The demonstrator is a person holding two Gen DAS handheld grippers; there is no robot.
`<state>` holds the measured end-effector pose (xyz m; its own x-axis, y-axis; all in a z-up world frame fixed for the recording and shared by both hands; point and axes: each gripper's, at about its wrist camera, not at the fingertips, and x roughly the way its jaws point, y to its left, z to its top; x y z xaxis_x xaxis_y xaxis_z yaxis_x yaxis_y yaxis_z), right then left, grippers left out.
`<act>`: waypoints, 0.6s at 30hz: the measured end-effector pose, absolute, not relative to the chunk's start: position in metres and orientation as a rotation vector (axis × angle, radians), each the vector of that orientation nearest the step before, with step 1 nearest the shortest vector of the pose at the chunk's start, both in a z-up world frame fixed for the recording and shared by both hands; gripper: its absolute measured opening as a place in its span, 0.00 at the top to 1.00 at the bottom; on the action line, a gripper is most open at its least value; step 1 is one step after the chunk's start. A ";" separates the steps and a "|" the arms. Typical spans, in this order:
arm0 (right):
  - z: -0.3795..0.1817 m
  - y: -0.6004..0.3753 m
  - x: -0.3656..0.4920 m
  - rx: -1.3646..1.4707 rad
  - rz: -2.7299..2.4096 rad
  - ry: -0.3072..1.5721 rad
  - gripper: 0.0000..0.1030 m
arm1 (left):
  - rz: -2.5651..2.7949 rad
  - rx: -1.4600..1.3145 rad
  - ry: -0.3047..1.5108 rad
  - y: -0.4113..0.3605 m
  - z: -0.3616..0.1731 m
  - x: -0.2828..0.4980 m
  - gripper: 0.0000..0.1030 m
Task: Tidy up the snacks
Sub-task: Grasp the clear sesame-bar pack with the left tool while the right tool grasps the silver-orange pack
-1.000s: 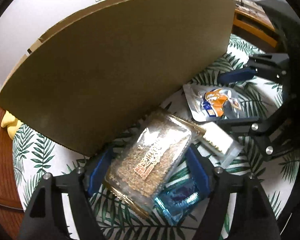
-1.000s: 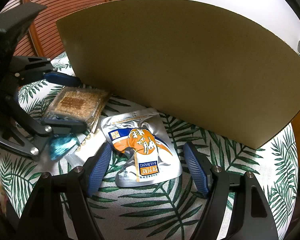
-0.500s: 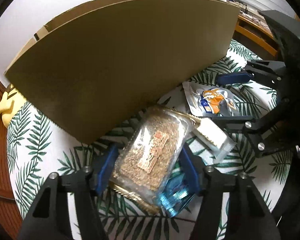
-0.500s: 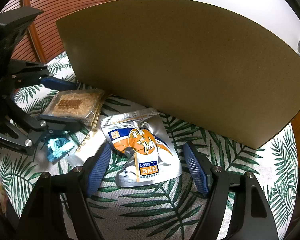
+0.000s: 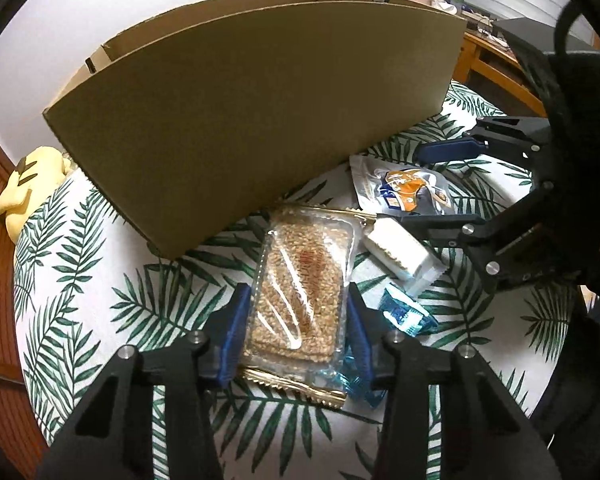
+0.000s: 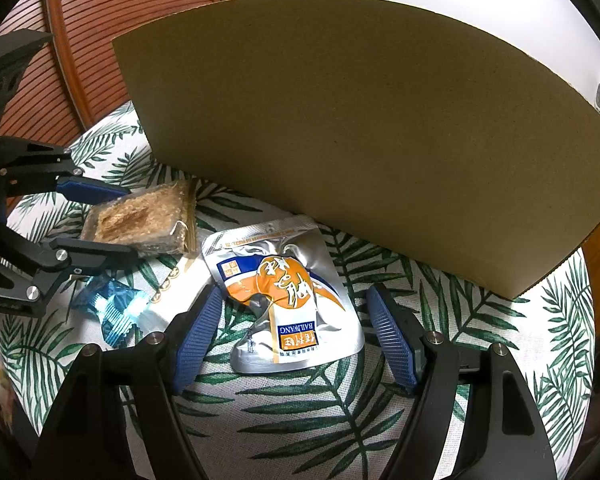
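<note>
A clear pack of brown grain bars (image 5: pixel 300 292) lies between the blue pads of my left gripper (image 5: pixel 296 328), whose jaws are closing and touch both long sides of it. In the right wrist view the same pack (image 6: pixel 140 220) sits tilted in the left gripper (image 6: pixel 116 222). My right gripper (image 6: pixel 292 336) stands open astride a silver and orange pouch (image 6: pixel 284 288) that lies flat on the leaf-print cloth; its pads are clear of the pouch. A big cardboard box (image 5: pixel 260 112) stands just behind the snacks.
A white wafer pack (image 5: pixel 400 250) and a blue candy wrapper (image 5: pixel 404 314) lie between the two grippers. A yellow plush toy (image 5: pixel 28 184) sits at the table's left edge. A wooden slatted door (image 6: pixel 100 20) is behind on the left, and wooden furniture (image 5: pixel 496 60) on the right.
The left jaws have narrowed onto the grain bar pack, which has turned to lie straight between the pads. The left gripper drew back a little. The right gripper kept still.
</note>
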<state>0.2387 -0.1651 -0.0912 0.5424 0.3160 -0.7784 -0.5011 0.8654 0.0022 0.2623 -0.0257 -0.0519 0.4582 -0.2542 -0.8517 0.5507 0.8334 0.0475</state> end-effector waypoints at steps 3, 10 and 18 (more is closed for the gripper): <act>-0.090 -0.166 0.240 -0.235 0.499 0.879 0.26 | -0.502 0.310 0.969 -0.022 -0.049 0.258 0.58; -0.085 -0.172 0.235 -0.236 0.501 0.892 0.47 | -0.478 0.232 0.930 -0.008 -0.038 0.246 0.58; -0.081 -0.173 0.226 -0.212 0.498 0.880 0.68 | -0.474 0.197 0.894 0.002 -0.027 0.233 0.58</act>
